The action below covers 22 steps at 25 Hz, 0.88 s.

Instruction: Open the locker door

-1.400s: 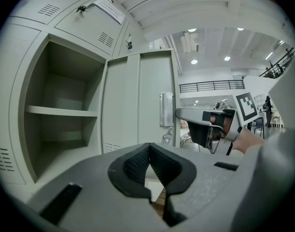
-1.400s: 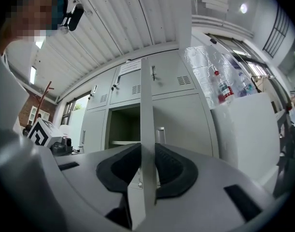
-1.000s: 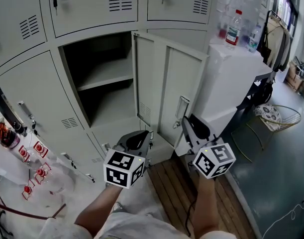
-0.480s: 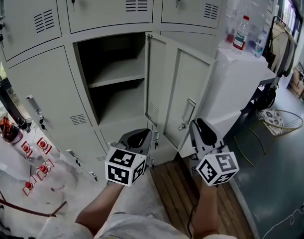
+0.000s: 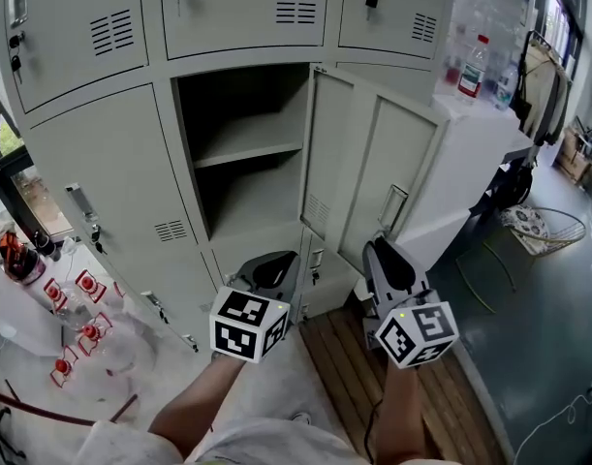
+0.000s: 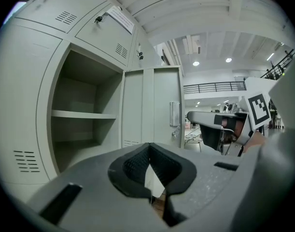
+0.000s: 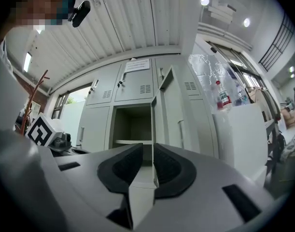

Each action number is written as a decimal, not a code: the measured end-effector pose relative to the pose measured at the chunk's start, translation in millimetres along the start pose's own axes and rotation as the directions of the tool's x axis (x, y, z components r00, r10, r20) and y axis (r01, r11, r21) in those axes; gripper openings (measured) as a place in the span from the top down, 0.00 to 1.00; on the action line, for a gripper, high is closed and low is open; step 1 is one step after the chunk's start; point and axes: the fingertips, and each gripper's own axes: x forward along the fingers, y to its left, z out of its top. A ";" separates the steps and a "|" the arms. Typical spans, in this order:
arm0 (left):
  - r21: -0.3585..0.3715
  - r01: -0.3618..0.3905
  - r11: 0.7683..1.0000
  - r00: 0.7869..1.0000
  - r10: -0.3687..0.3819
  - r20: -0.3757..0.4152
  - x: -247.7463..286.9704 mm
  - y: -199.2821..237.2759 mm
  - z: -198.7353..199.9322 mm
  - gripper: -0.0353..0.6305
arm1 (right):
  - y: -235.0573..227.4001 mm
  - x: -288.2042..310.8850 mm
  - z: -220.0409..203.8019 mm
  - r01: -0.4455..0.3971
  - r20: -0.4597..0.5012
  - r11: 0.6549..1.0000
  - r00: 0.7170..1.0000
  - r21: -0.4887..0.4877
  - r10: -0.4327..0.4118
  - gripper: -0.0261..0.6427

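Note:
The grey locker's middle compartment [image 5: 245,134] stands open, empty, with one shelf across it. Its door [image 5: 373,163] is swung out to the right, and a handle [image 5: 394,206] sits on its outer face. Both grippers hang low in front of the locker, touching nothing. My left gripper [image 5: 276,262] is below the opening; its jaws [image 6: 148,153] meet at the tips, empty. My right gripper [image 5: 377,252] is below the door, short of the handle. Its jaws [image 7: 148,151] are closing, a narrow empty gap still between them. The door's edge [image 7: 154,105] shows straight ahead.
Closed lockers with keys surround the open one [image 5: 92,172]. A white cabinet [image 5: 480,153] with bottles [image 5: 473,66] stands right of the door. A wire basket [image 5: 543,229] lies on the floor beyond it. Red items [image 5: 63,298] sit on a white surface at the left. Wooden slats [image 5: 344,356] lie underfoot.
The head view has swung left, so the locker sits further right in the frame. The door stays open. The right gripper has dropped away from the handle.

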 end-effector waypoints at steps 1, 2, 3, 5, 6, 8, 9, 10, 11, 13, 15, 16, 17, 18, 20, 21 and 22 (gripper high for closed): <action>-0.003 -0.001 1.000 1.000 0.001 -0.001 -5.3 3.6 -0.9 0.94 | 8.9 1.5 -2.2 -0.005 -0.007 1.000 1.000 0.001 0.005 0.86; -0.008 -0.002 1.000 1.000 0.002 -0.001 -10.8 7.5 -1.9 0.94 | 18.1 3.0 -4.5 -0.010 -0.015 1.000 1.000 0.001 0.010 0.87; -0.011 -0.004 1.000 1.000 0.004 -0.001 -16.2 11.4 -2.8 0.94 | 27.7 4.7 -6.9 -0.017 -0.023 1.000 1.000 0.001 0.017 0.87; -0.016 -0.008 1.000 1.000 0.008 0.001 -27.4 18.5 -4.5 0.94 | 47.2 8.2 -12.0 -0.031 -0.039 1.000 0.999 -0.001 0.031 0.88; -0.017 -0.009 1.000 1.000 0.009 0.002 -32.9 21.5 -5.6 0.94 | 57.2 9.8 -14.8 -0.040 -0.047 0.999 0.998 -0.002 0.040 0.88; -0.019 -0.010 1.000 1.000 0.010 0.000 -44.1 27.1 -9.0 0.94 | 78.1 12.8 -20.2 -0.062 -0.062 0.998 0.996 -0.005 0.062 0.89; -0.020 -0.011 1.000 1.000 0.011 -0.001 -49.5 30.0 -10.5 0.94 | 88.3 14.3 -22.4 -0.073 -0.069 0.997 0.995 -0.009 0.072 0.89; -0.021 -0.012 1.000 1.000 0.012 0.000 -54.8 32.9 -11.6 0.94 | 98.0 15.7 -24.0 -0.081 -0.073 0.997 0.994 -0.012 0.080 0.89; -0.022 -0.013 1.000 1.000 0.013 0.002 -60.0 35.7 -12.1 0.94 | 106.9 16.6 -25.3 -0.088 -0.075 0.996 0.993 -0.013 0.086 0.90; -0.023 -0.014 1.000 1.000 0.014 0.007 -70.0 40.0 -12.1 0.94 | 122.5 17.4 -27.8 -0.096 -0.081 0.995 0.992 -0.014 0.094 0.91; -0.024 -0.012 1.000 1.000 0.012 0.011 -79.4 43.4 -12.0 0.94 | 136.2 17.9 -31.0 -0.100 -0.091 0.995 0.991 -0.016 0.098 0.92; -0.023 -0.011 1.000 1.000 0.011 0.013 -84.0 45.2 -12.2 0.94 | 142.8 18.2 -32.6 -0.101 -0.096 0.995 0.990 -0.016 0.099 0.92; -0.023 -0.010 1.000 1.000 0.010 0.013 -88.4 47.0 -12.5 0.94 | 149.5 18.5 -34.2 -0.102 -0.101 0.995 0.990 -0.016 0.100 0.93; -0.023 -0.009 1.000 1.000 0.009 0.014 -92.6 48.9 -13.0 0.94 | 156.1 18.7 -35.7 -0.104 -0.105 0.994 0.989 -0.016 0.101 0.93; -0.022 -0.005 1.000 1.000 0.005 0.016 -100.3 52.0 -13.9 0.94 | 168.3 18.8 -38.7 -0.105 -0.111 0.994 0.988 -0.015 0.103 0.94; -0.021 -0.002 1.000 1.000 0.002 0.016 -103.8 53.0 -14.7 0.94 | 173.5 18.3 -40.7 -0.104 -0.115 0.994 0.988 -0.012 0.102 0.95; -0.020 0.001 1.000 1.000 -0.001 0.015 -107.2 53.6 -15.8 0.94 | 178.1 17.6 -43.1 -0.102 -0.121 0.995 0.987 -0.008 0.100 0.95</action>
